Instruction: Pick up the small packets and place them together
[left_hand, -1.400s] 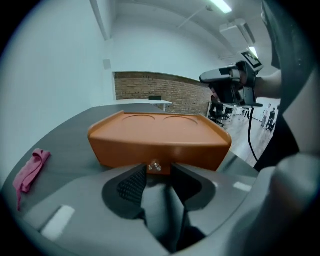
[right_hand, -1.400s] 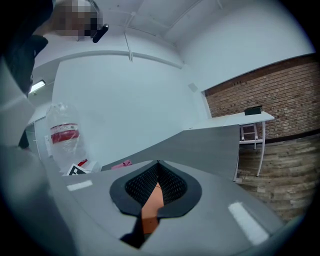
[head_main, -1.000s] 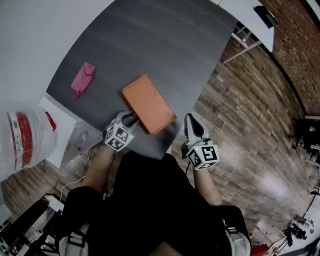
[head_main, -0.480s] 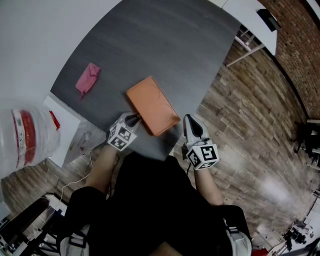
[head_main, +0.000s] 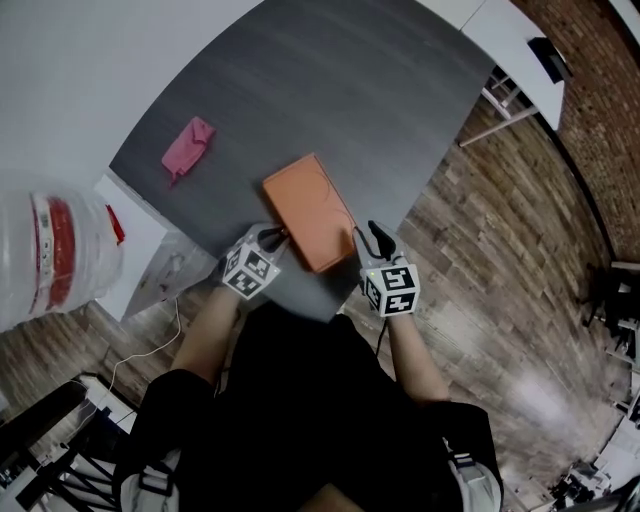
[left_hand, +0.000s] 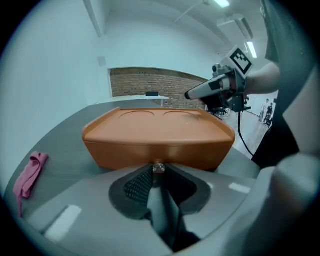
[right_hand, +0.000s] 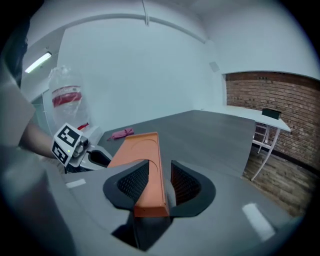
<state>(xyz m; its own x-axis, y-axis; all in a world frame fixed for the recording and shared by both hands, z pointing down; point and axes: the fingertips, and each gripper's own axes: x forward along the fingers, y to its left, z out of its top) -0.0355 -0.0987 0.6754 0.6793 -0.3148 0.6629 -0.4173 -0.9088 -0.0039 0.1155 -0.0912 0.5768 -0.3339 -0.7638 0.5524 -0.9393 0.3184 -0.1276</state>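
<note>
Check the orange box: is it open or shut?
Shut: in the left gripper view the box has its lid flush on the base along the whole front seam, with no gap.

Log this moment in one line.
left gripper: jaws just closed on tab | right gripper: jaws just opened, astride box edge

Cool, even light from ceiling strip lamps (left_hand: 248, 49) — shadows stay soft. A pale glare sits on the wood floor (head_main: 545, 380). Both gripper views bulge fisheye-style — corners go black.
</note>
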